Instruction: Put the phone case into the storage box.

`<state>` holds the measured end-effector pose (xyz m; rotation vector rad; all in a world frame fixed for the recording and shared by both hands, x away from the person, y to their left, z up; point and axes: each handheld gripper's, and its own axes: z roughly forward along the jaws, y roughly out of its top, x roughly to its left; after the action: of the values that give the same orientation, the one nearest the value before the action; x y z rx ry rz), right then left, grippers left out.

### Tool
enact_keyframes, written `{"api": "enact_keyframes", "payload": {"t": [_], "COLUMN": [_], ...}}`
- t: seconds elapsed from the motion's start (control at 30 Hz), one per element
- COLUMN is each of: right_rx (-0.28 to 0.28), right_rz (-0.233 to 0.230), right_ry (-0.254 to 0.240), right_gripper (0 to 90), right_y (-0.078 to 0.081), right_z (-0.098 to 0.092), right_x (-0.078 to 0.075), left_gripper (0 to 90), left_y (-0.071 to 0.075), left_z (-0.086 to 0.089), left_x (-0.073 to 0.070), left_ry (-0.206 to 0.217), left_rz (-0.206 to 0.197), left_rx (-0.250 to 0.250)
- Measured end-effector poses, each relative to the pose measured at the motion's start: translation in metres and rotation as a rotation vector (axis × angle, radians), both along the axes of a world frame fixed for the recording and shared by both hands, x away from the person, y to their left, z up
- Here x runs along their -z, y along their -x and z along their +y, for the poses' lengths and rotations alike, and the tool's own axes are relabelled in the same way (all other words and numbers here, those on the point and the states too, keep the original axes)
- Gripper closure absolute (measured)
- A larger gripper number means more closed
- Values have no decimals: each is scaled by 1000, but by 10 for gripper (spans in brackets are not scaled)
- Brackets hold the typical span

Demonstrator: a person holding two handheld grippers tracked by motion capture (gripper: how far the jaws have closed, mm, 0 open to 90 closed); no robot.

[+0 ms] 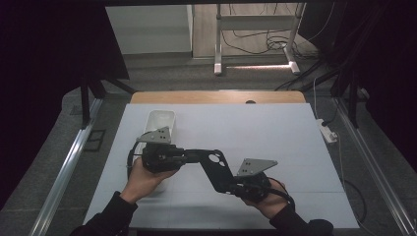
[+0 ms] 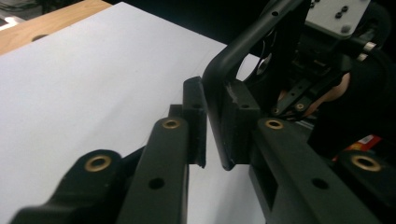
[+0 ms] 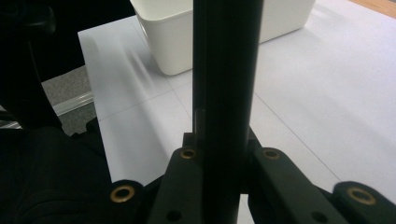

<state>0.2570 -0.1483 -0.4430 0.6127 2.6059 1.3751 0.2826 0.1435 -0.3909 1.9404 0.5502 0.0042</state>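
Both tools grip one black bent bracket, a flat metal piece with round holes that spans the gap between the two hands above the surface.

Left tool: in the high view it points toward the right tool and meets the upper end of the bracket. In the left gripper view its two black jaws stand on either side of the bracket's thin edge; the right-hand pad lies against the bracket, while a narrow slit of white shows between the bracket and the other pad lower down. The tool is clenched on the bracket.

Right tool: in the high view it meets the lower end of the bracket. In the right gripper view the bracket rises as a dark upright bar straight out from between the jaws, which are clenched on it at both sides.

Bracket position: held clear of the surface, toward the person's edge of it and left of centre, tilted down from the left tool to the right tool.

Surroundings: a white rectangular bin stands on the white-covered surface just behind the left tool. A bare wooden strip shows along the far edge of the surface.
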Motion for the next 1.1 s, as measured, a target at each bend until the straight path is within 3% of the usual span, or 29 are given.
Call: {"api": "enact_keyframes", "payload": {"t": [0.1,0.33,0.4,0.63,0.8,1.1], "right_rx": [7,6,20,33,40,82], "right_rz": [-8,-18,-24,-11,-20,3], "right_ry": [6,28,43,44,55,86], "right_gripper": [857,813,720,569,485,288], "right_y": [-1,0,0,-1,2,3], "right_z": [0,3,5,7,5,-9], "right_x": [0,3,3,4,3,4], "left_gripper": [833,843,843,842,842,841], "left_y": [-1,5,6,7,5,1], "left_z": [0,-6,-9,-12,-6,12], "left_x": [0,-4,-5,-6,-8,-12], "left_ry": [20,-22,-17,-49,-67,-92], "left_rz": [20,-9,1,-18,-30,-27], "left_rx": [14,5,13,-24,-56,-95]}}
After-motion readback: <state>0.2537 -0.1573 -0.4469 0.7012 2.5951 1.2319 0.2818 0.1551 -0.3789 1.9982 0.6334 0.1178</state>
